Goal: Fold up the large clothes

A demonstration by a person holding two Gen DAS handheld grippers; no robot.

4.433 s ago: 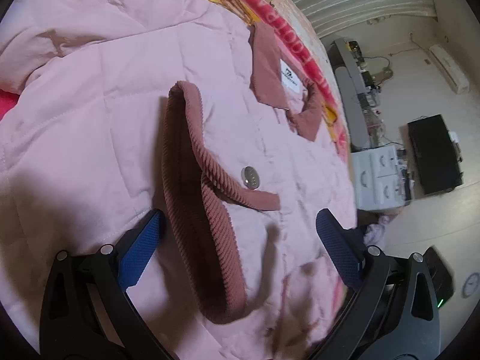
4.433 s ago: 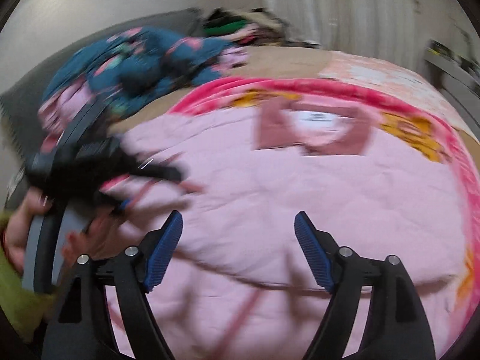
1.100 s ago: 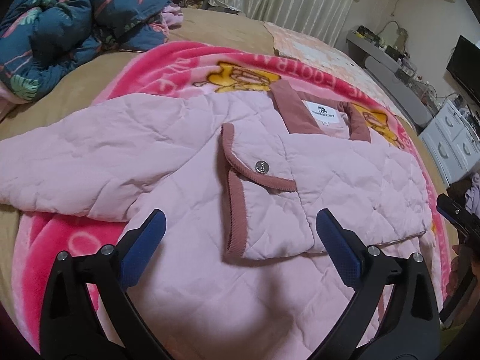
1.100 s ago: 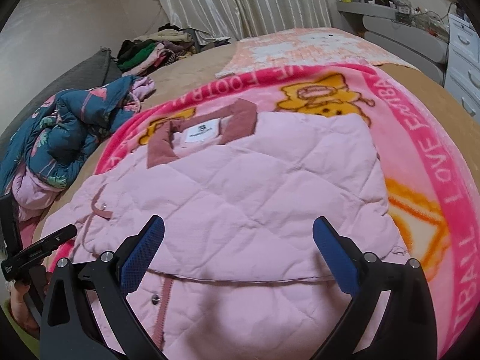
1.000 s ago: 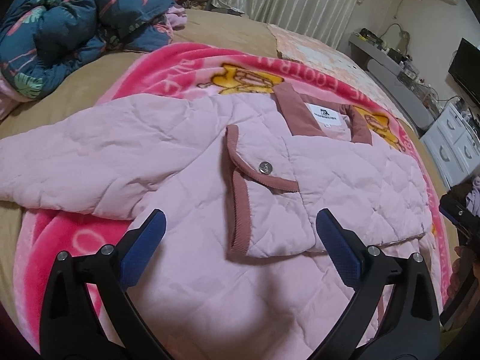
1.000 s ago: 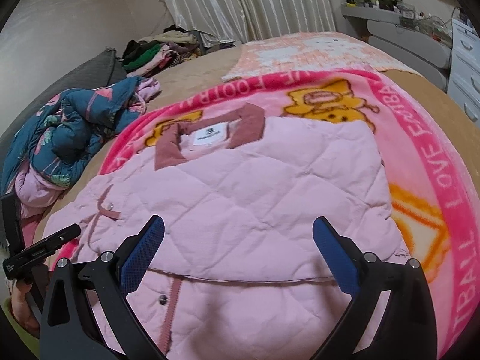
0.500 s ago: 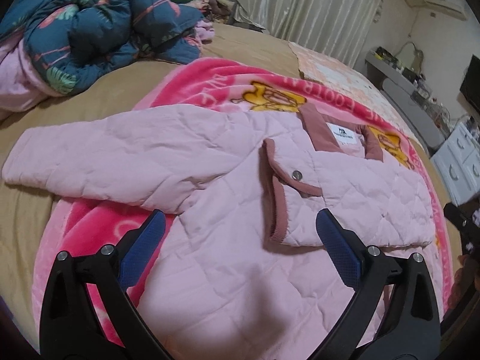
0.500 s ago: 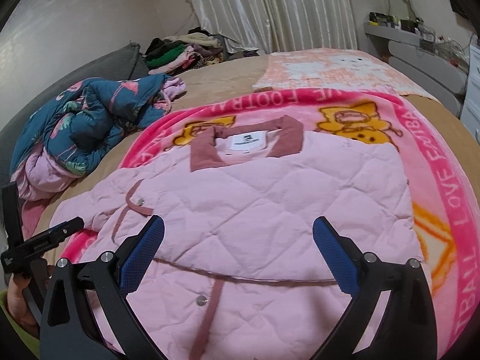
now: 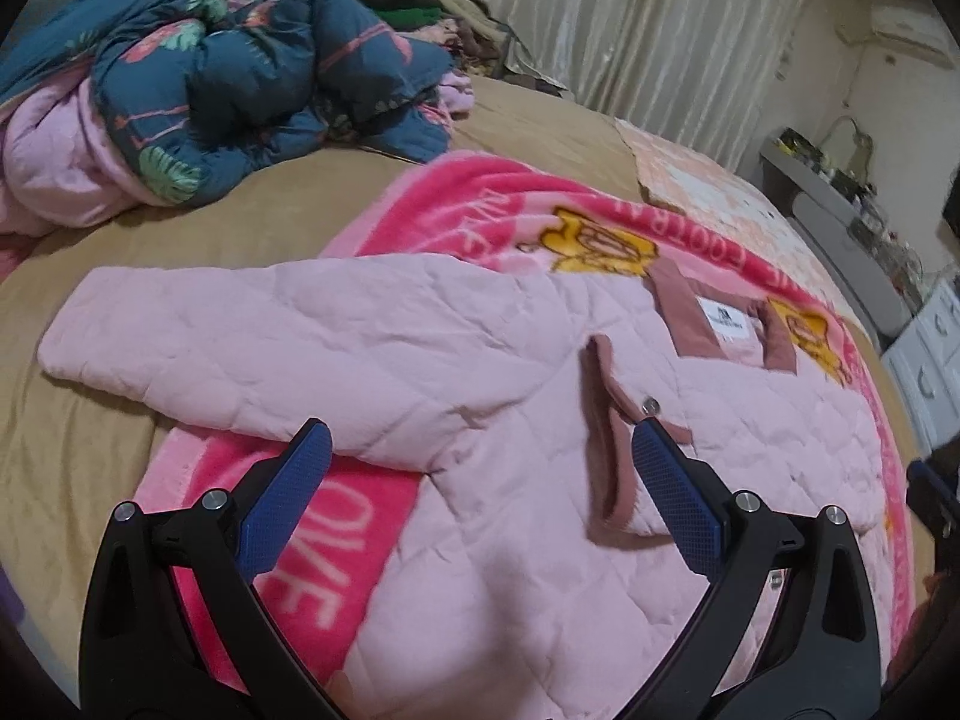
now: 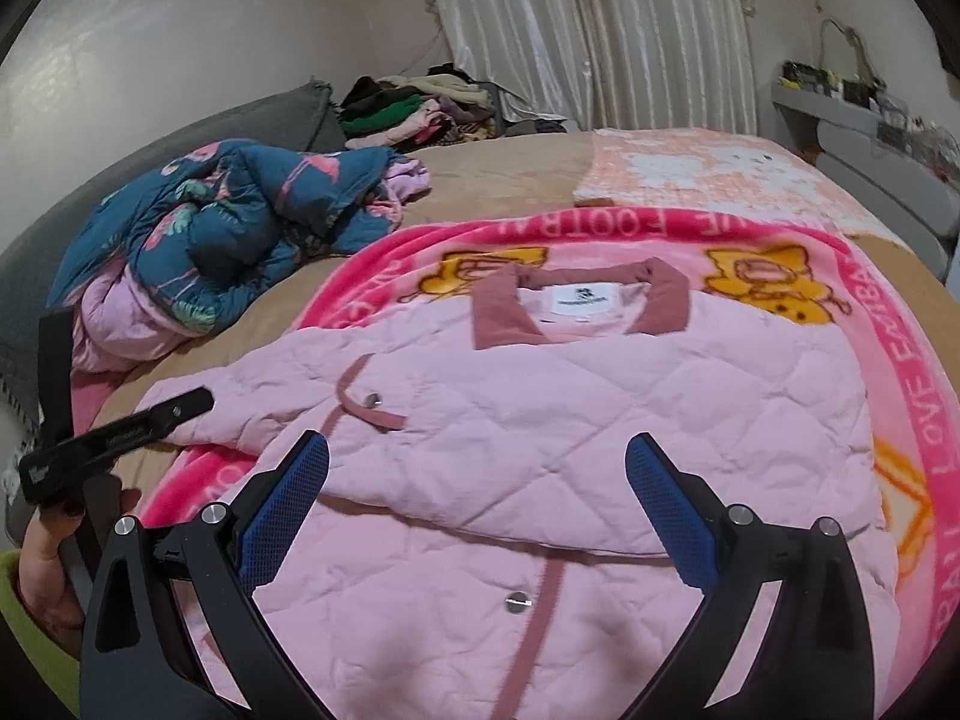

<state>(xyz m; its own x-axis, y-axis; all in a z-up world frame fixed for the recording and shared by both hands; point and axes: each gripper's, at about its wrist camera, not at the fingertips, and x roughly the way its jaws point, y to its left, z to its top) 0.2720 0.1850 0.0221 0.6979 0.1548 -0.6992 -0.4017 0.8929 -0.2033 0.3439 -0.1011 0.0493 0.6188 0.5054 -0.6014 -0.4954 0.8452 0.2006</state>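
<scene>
1. Left sleeve (image 9: 252, 348): laid out flat ahead and to the left of the left gripper (image 9: 480, 474), its cuff end resting on the tan bedspread (image 9: 210, 240). It is judged the part not yet folded in.
2. Left gripper: held above the jacket with blue pads apart; nothing is clamped.
3. Pink quilted jacket (image 10: 600, 420): spread front-up on the pink cartoon blanket (image 10: 900, 360), directly ahead of and below both grippers, collar (image 10: 576, 300) farthest away. One side is seen already folded across the chest.
4. Right gripper (image 10: 477, 480): held above the lower front of the jacket, pads apart and empty.
5. Risk: the padded fabric is judged springy; a shallow pinch on the sleeve could slip free, or the folded panel could be dragged open if a pad catches its edge.
6. Containers: none are seen holding anything. A crumpled blue floral quilt (image 10: 228, 228) lies far left, well apart from the jacket.
</scene>
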